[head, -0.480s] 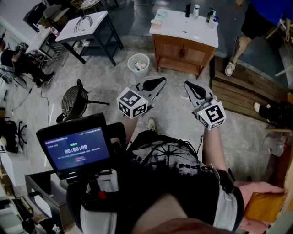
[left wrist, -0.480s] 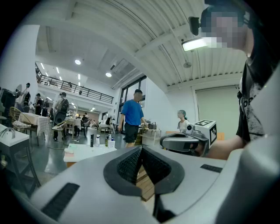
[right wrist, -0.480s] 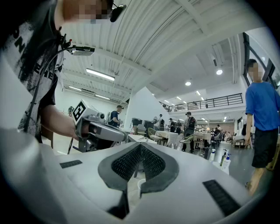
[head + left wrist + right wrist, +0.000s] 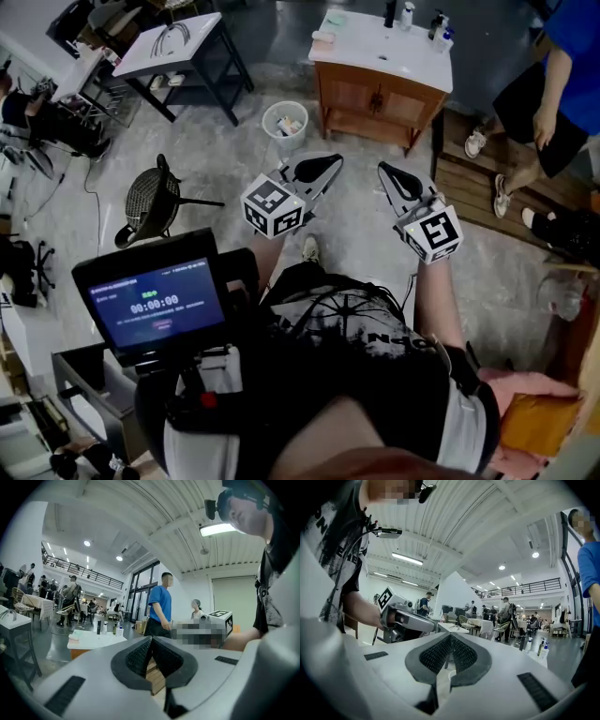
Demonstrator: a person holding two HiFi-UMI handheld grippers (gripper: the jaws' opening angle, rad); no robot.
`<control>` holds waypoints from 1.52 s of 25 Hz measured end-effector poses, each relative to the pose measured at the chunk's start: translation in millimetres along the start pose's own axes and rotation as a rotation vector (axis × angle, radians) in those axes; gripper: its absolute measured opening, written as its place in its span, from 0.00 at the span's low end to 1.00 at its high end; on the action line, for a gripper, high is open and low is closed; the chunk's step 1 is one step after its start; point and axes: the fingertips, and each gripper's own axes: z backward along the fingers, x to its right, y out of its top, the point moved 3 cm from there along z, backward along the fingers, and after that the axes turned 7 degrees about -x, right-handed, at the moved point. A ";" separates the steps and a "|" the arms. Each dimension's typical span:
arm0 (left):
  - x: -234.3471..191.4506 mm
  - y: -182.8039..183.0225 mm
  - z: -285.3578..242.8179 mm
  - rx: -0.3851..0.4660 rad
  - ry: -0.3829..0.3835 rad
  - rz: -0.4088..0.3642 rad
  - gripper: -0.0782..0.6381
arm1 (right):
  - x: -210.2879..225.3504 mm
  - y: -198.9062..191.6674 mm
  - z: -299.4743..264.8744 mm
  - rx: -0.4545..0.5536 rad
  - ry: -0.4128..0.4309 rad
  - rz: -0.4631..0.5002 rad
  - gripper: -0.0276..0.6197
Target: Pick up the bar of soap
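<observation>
Blue-shirt bystander [image 4: 553, 84] stepped closer at far right. My L claw [image 4: 330, 167] & R claw [image 4: 387, 174]: both pressed together, empty. Soap bar [image 4: 322, 37] sits far off, left end of vanity [image 4: 380, 58].

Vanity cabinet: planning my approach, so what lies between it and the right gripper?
Only bare floor separates the right gripper and vanity cabinet, per the head view.

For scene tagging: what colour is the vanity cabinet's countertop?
White countertop over a brown wooden cabinet; head view shows it best.
</observation>
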 end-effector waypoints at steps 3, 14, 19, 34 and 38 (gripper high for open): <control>0.8 -2.5 0.3 -0.002 -0.001 0.009 0.12 | 0.6 1.1 1.9 0.022 -0.001 -0.025 0.06; -44.7 -5.2 -21.7 0.000 -0.017 0.021 0.12 | 28.8 -7.3 -39.2 0.010 0.007 -0.033 0.07; -84.1 -1.2 -26.5 0.005 -0.033 0.016 0.12 | 42.3 -1.4 -74.4 0.002 0.006 -0.015 0.07; -207.9 20.5 -17.4 -0.001 -0.118 -0.002 0.12 | 80.1 37.6 -190.1 0.006 -0.096 -0.026 0.07; -213.5 14.7 -12.5 0.005 -0.130 -0.011 0.12 | 76.1 33.5 -194.8 0.002 -0.117 -0.032 0.07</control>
